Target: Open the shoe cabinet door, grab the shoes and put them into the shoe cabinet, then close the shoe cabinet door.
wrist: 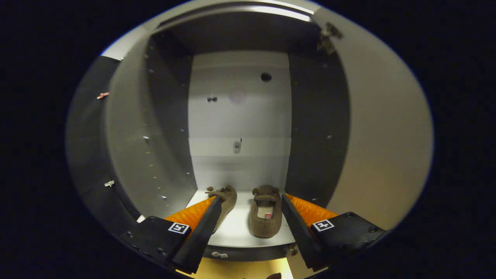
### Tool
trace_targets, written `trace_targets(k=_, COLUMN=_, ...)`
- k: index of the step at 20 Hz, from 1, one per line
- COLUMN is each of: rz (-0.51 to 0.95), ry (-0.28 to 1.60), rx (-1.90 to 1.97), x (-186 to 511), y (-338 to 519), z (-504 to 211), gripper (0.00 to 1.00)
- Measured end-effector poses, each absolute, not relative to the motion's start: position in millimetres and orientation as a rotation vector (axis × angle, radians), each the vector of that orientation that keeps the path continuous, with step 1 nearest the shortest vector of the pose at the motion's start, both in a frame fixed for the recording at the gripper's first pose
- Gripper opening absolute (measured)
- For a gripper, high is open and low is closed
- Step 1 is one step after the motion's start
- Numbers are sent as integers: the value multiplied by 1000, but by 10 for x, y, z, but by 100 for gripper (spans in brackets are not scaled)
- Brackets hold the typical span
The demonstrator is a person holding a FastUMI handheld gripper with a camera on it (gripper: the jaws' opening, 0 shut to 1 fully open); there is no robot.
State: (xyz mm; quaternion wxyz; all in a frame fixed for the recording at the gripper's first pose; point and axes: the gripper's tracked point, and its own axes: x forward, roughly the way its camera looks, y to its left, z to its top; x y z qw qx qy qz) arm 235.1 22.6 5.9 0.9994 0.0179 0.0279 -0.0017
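I look straight into the open shoe cabinet (170, 128), with its pale back panel and dark side walls. Two brown shoes stand on its white floor shelf (236, 226). The right shoe (265, 217) lies between my fingers, heel toward me, its opening facing up. The left shoe (226, 199) sits just behind my left fingertip, partly hidden by it. My gripper (251, 199) is open, fingers spread wide with nothing pressed between them. The cabinet door (383, 147) is swung open at the right, pale face toward me.
The cabinet's dark front lip (232, 254) runs below the shelf, with yellowish floor (236, 267) under it. Small holes and fittings dot the back panel and side walls. The cabinet's top edge curves overhead.
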Motion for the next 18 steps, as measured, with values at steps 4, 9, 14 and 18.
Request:
trace_targets(k=4, rz=6, ry=-58, rx=10, x=1406, y=199, z=299, gripper=98)
trace_targets(k=9, rz=13, ry=-133, rx=-3, x=434, y=68, z=398, gripper=98)
trace_targets(k=14, rz=-47, ry=-168, rx=7, x=-266, y=-370, z=441, gripper=98)
trace_targets(k=18, rz=-155, ry=-172, rx=17, x=-570, y=-893, z=377, gripper=98)
